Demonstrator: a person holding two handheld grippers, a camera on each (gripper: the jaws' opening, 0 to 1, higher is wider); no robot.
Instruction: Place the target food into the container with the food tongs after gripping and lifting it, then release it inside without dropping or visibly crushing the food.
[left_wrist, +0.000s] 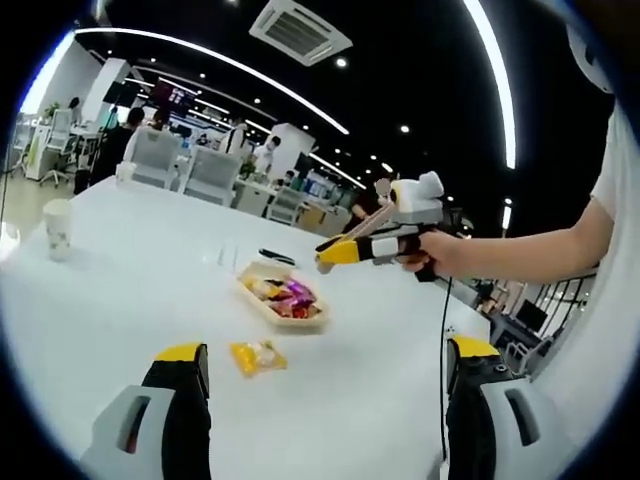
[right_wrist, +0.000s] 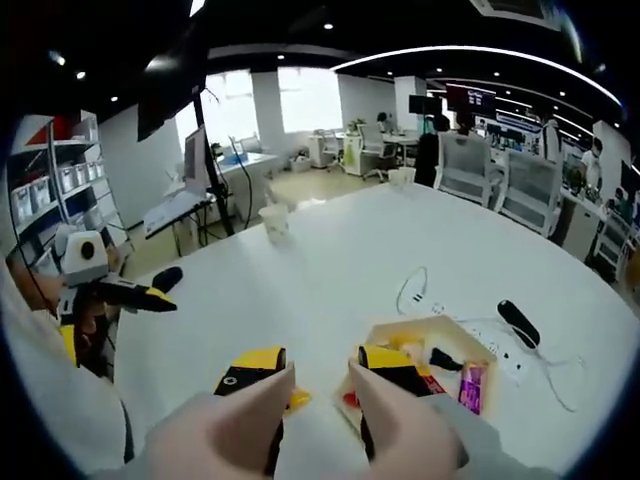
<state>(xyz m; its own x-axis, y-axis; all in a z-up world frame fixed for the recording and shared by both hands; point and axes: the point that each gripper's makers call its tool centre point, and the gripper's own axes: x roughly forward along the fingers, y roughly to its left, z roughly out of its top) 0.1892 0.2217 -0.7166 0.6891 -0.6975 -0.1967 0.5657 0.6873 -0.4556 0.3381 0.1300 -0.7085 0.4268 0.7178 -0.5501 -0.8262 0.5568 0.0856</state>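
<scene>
Snacks in bright wrappers fill the container (left_wrist: 283, 297), a shallow beige tray on the white table (left_wrist: 120, 300); in the right gripper view the same container (right_wrist: 430, 360) lies just past the right gripper's (right_wrist: 320, 368) yellow tips. One yellow packet (left_wrist: 258, 356) lies loose on the table, just beside the tray's near edge and apart from it (in the right gripper view only a yellow corner of it (right_wrist: 297, 400) peeks between the jaws).

The left gripper (left_wrist: 325, 355) hangs above the table with its jaws spread wide and nothing between them. The right gripper, held in a person's hand (left_wrist: 440, 252), carries pale food tongs (left_wrist: 352, 232) along its jaws; those jaws stand fairly close together, and whether the tongs grip anything cannot be told.

A paper cup (left_wrist: 58, 228) stands near the far table edge. A black object (right_wrist: 518, 322) and a white cable (right_wrist: 415, 290) lie beyond the tray. Office chairs (left_wrist: 185, 165) line the far side.
</scene>
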